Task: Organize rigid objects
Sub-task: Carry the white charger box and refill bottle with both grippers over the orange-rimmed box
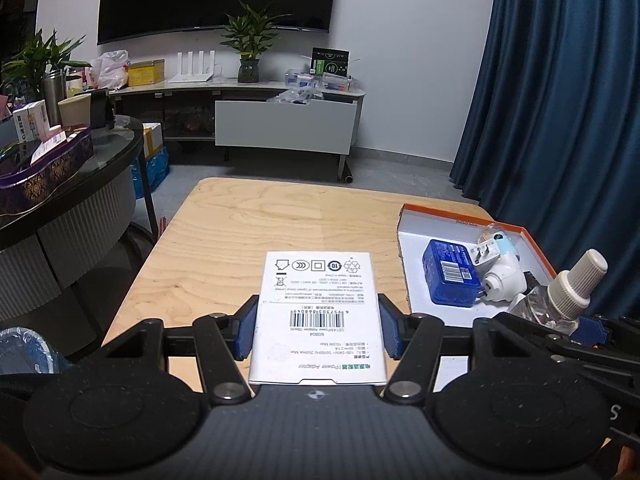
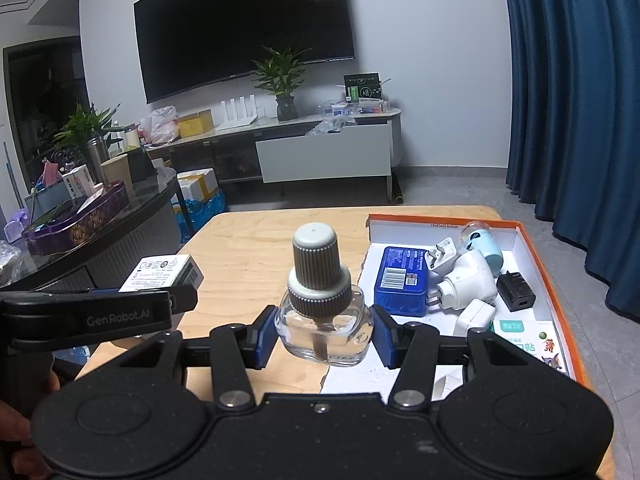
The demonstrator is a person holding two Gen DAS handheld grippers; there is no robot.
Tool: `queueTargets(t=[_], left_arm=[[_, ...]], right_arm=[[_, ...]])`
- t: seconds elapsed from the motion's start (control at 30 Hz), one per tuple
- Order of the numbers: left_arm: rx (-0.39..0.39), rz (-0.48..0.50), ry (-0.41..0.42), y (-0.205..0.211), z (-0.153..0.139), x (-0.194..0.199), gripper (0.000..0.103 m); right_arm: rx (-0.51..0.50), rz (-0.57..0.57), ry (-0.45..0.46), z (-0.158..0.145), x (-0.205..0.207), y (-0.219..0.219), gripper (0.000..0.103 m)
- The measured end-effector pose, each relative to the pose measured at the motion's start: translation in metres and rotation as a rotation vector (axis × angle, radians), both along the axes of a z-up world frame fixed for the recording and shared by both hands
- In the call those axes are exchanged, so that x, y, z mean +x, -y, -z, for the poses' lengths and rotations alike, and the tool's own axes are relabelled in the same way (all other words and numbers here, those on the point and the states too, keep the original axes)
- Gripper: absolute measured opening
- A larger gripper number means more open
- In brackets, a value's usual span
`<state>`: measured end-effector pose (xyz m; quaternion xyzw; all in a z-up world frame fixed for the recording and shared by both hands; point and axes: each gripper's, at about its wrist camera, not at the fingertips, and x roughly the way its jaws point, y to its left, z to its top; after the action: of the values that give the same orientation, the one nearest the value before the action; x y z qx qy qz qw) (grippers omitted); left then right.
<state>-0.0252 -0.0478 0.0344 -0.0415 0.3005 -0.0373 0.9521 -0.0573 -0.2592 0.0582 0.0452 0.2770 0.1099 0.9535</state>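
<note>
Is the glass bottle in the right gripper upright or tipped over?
Upright: the glass bottle stands with its cap on top, between the right gripper's fingers.

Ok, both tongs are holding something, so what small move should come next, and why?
Probably carry the right tongs rightward and lower the glass bottle into the orange-rimmed tray. The bottle hangs at the tray's left edge, and other items already lie inside. The left tongs grip the white box farther away.

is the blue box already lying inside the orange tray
Yes, in the right wrist view the blue box lies inside the orange tray, beside the white plug adapters.
</note>
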Motion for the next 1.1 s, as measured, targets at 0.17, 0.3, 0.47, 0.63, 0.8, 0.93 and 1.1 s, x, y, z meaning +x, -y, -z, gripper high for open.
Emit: queueTargets(t=[0.17, 0.3, 0.47, 0.63, 0.8, 0.93, 1.1], left_arm=[[0.002, 0.01, -0.001, 0.004, -0.001, 0.002, 0.06], [0.003, 0.024, -0.006, 0.008, 0.0, 0.005, 0.06], [0.0, 0.041, -0.009, 0.013, -0.002, 0.009, 0.06], [-0.001, 0.069, -0.011, 0.023, -0.003, 0.015, 0.06], [-0.002, 0.1, -0.013, 0.035, -0.005, 0.019, 0.06], [-0.008, 0.125, -0.013, 0.043, -0.007, 0.022, 0.06], [-0.013, 0.156, -0.016, 0.054, -0.012, 0.028, 0.06]], right_arm=[[0.0, 0.008, 0.003, 0.0, -0.001, 0.002, 0.06], [0.003, 0.022, 0.004, 0.0, 0.0, 0.006, 0.06], [0.002, 0.04, 0.002, -0.001, 0.003, 0.011, 0.06], [0.001, 0.068, -0.001, -0.001, 0.007, 0.021, 0.06], [0.003, 0.102, -0.004, -0.002, 0.009, 0.033, 0.06], [0.004, 0.13, -0.008, -0.003, 0.01, 0.043, 0.06], [0.004, 0.159, -0.005, -0.005, 0.012, 0.053, 0.06]])
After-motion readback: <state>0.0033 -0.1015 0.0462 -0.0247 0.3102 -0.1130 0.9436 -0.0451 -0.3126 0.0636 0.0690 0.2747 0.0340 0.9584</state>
